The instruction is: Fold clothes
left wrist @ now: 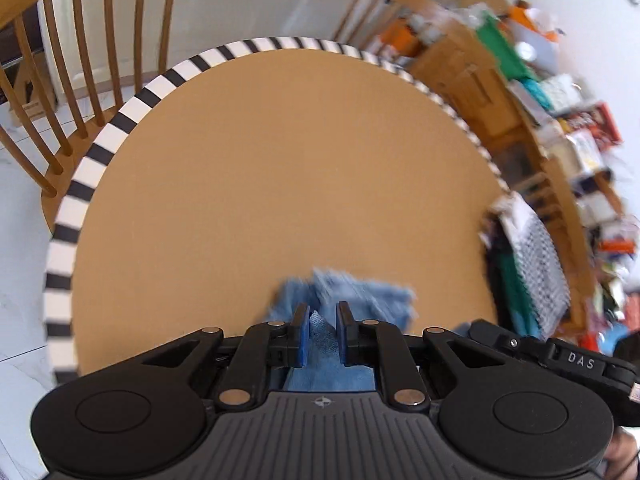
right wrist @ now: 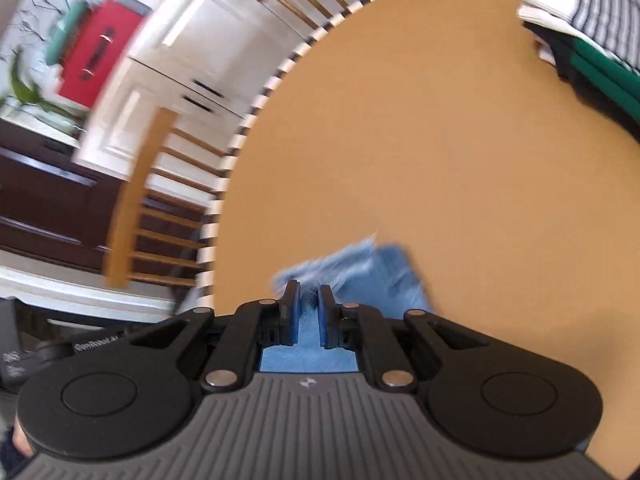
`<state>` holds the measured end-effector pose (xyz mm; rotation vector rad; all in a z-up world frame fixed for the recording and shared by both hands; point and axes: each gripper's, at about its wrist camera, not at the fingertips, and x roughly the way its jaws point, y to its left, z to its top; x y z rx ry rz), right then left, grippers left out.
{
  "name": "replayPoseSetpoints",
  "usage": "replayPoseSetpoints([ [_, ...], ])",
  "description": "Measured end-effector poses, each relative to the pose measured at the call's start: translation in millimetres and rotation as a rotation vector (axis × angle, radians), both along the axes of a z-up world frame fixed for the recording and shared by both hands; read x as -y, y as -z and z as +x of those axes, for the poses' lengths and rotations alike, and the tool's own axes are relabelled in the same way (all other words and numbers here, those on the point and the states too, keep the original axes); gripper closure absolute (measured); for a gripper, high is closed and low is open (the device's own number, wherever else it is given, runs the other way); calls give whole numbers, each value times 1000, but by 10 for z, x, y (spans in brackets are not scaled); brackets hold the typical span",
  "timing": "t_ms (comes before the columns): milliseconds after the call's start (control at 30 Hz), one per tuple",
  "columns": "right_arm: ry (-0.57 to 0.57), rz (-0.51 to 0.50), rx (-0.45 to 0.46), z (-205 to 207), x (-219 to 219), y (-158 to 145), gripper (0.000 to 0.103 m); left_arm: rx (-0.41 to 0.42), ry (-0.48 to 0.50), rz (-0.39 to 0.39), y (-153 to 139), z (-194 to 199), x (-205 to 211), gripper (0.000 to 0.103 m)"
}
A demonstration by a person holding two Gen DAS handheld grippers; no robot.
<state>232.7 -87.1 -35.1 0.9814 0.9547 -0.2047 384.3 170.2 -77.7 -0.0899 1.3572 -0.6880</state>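
A light blue denim garment is bunched at the near side of the round tan table. My left gripper has its jaws narrowly apart with the blue cloth between the pads. In the right wrist view the same blue garment hangs blurred over the table. My right gripper is closed to a narrow gap on a fold of it. Both views are motion-blurred. The right gripper's body shows at the left view's lower right.
The table has a black-and-white striped rim. A stack of folded clothes sits at the table's right edge, also seen in the right wrist view. Wooden chairs stand around the table. A cluttered wooden shelf lies beyond.
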Motion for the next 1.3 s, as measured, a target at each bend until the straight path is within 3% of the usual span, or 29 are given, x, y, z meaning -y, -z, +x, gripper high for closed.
replayPoseSetpoints([
  [133, 56, 0, -62, 213, 140, 418, 96, 43, -43, 29, 385, 136, 227, 89],
  [233, 94, 18, -64, 256, 201, 621, 92, 107, -54, 50, 518, 159, 298, 89],
  [300, 166, -9, -70, 189, 268, 637, 84, 158, -66, 51, 495, 215, 265, 88],
  [367, 201, -88, -39, 65, 293, 501, 83, 268, -48, 43, 297, 246, 143, 88],
  [433, 105, -226, 108, -158, 193, 171, 85, 448, 68, -8, -28, 55, -40, 88],
  [500, -104, -388, 272, -432, -135, -155, 85, 628, 231, -55, -275, -330, -227, 87],
  [567, -292, -525, 303, -569, -542, -220, 85, 685, 343, -89, -289, -698, -273, 87],
  [667, -411, -624, 258, -500, -935, 21, 80, 681, 447, -65, 20, -1017, -45, 85],
  [733, -428, -660, 193, -324, -1033, 274, 80, 634, 457, -36, 307, -1087, 158, 85],
  [867, -361, -597, 89, -112, -890, 697, 78, 584, 410, 32, 763, -922, 387, 85],
  [933, -342, -573, 76, -83, -851, 806, 70, 588, 398, 44, 817, -871, 398, 84],
  [1000, -327, -549, 65, -58, -813, 899, 68, 600, 415, 72, 857, -857, 460, 84],
  [1133, -308, -497, 42, 22, -755, 919, 68, 548, 357, 67, 859, -776, 519, 85],
  [1300, -293, -506, 36, 25, -776, 832, 67, 539, 357, 83, 783, -793, 529, 84],
])
